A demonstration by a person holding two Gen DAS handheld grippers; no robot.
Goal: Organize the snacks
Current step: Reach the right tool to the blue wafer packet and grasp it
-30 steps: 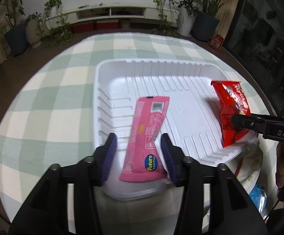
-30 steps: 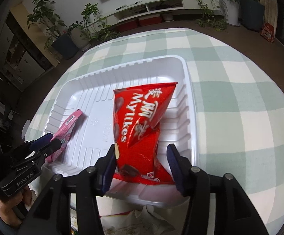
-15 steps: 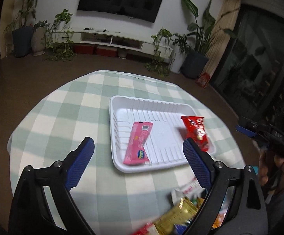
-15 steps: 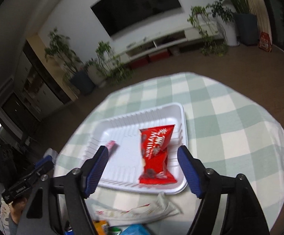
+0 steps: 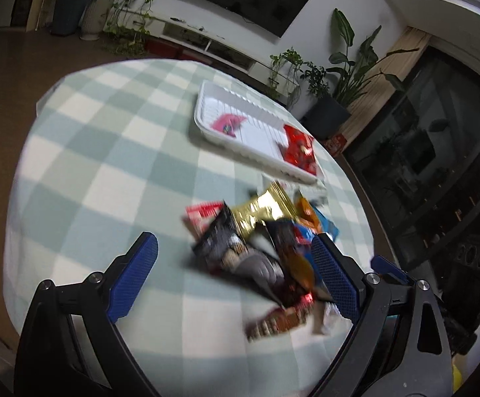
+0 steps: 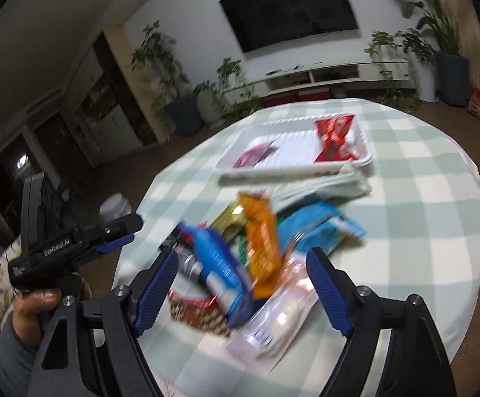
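Observation:
A white tray [image 5: 207, 106] at the far side of the checked table holds a pink snack bar [image 5: 227, 123] on its left and a red Mylikes bag [image 5: 300, 149] on its right. The tray [image 6: 362, 160], pink bar [image 6: 255, 154] and red bag [image 6: 334, 139] also show in the right wrist view. A blurred pile of snack packets [image 5: 263, 241] lies nearer me. My left gripper [image 5: 236, 274] is open and empty above the pile. My right gripper [image 6: 243, 289] is open and empty over the pile [image 6: 240, 264], framing a blue packet [image 6: 220, 271] and an orange packet [image 6: 263, 241].
The round table has a green and white checked cloth [image 5: 107, 152]. The left gripper's body [image 6: 58, 248] and the hand holding it show at the left of the right wrist view. Potted plants [image 5: 336, 99], a TV and a low shelf stand beyond the table.
Both grippers let go of the pink bar and red bag in the tray, opened wide, and pulled back toward me over the snack pile.

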